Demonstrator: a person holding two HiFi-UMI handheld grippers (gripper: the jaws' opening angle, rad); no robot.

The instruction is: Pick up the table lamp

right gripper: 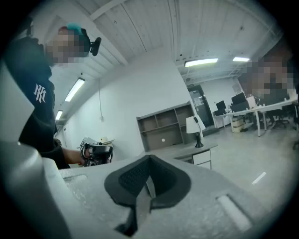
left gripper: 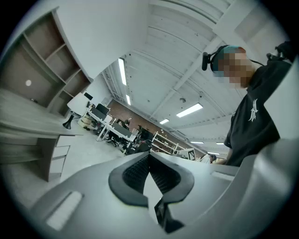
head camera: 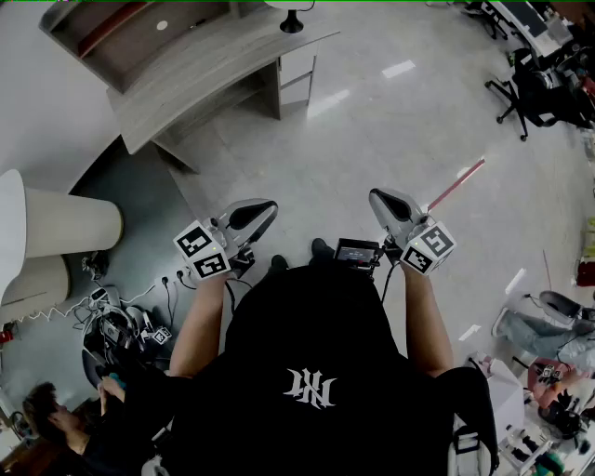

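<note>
The table lamp [head camera: 291,19], with a white shade on a black stem and base, stands on a pale wooden desk [head camera: 214,70] at the far end of the room. It also shows small in the left gripper view [left gripper: 74,111] and in the right gripper view [right gripper: 195,129]. My left gripper [head camera: 263,210] and right gripper [head camera: 380,198] are held side by side in front of my body, far short of the desk. Both are shut with nothing between the jaws, seen in the left gripper view [left gripper: 149,158] and the right gripper view [right gripper: 149,162].
A shelf unit [head camera: 130,23] stands behind the desk. Office chairs [head camera: 530,88] sit at the right, and a red strip [head camera: 456,184] lies on the floor. Cables and gear [head camera: 121,321] lie at the left beside white cylinders [head camera: 70,223]. Another person [head camera: 51,418] sits at the lower left.
</note>
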